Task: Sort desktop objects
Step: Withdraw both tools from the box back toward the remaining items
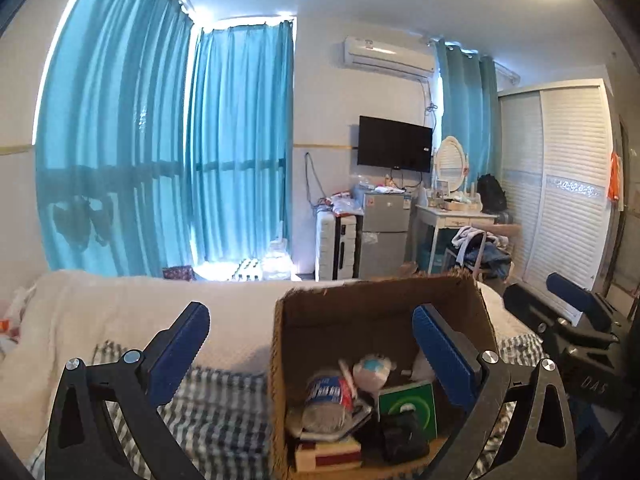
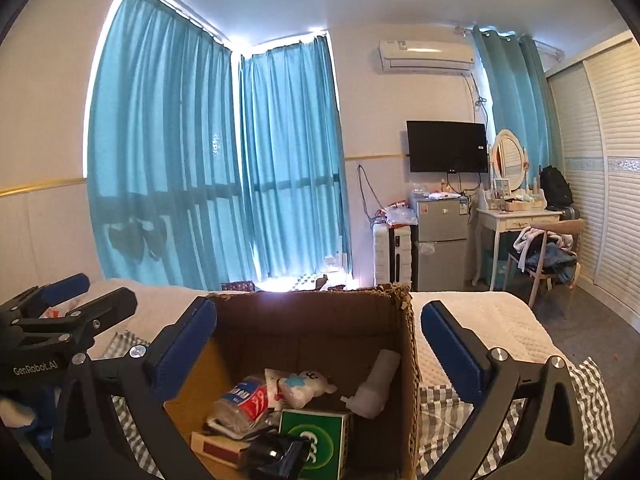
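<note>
The left gripper [image 1: 310, 350] is held nearly level, tipped slightly downward, with both blue-padded fingers [image 1: 180, 350] spread wide and nothing between the pads. The right gripper [image 2: 318, 350] takes the same pose: nearly level, slight downward tilt, fingers [image 2: 454, 354] fully released and empty. The two tools sit side by side; each appears at the edge of the other's wrist view.

The cardboard box [image 1: 304, 320] stands on the bed [image 1: 120, 312], below and ahead of both sets of fingers. From the left wrist, the box lies toward the right finger, its left wall falling between the two fingers. From the right wrist, the box opening lies between the fingers, its right wall just inside the right finger.

Contents lying in the box, below the fingertips:
- a crushed plastic bottle [image 2: 240, 402], on its side
- a small plush toy [image 2: 306, 388]
- a green box [image 2: 316, 438]
- a white bottle [image 2: 376, 386], leaning against the right wall
- a black object [image 2: 276, 456], nearest the cameras

A checked cloth [image 1: 216, 412] lies under the box.
</note>
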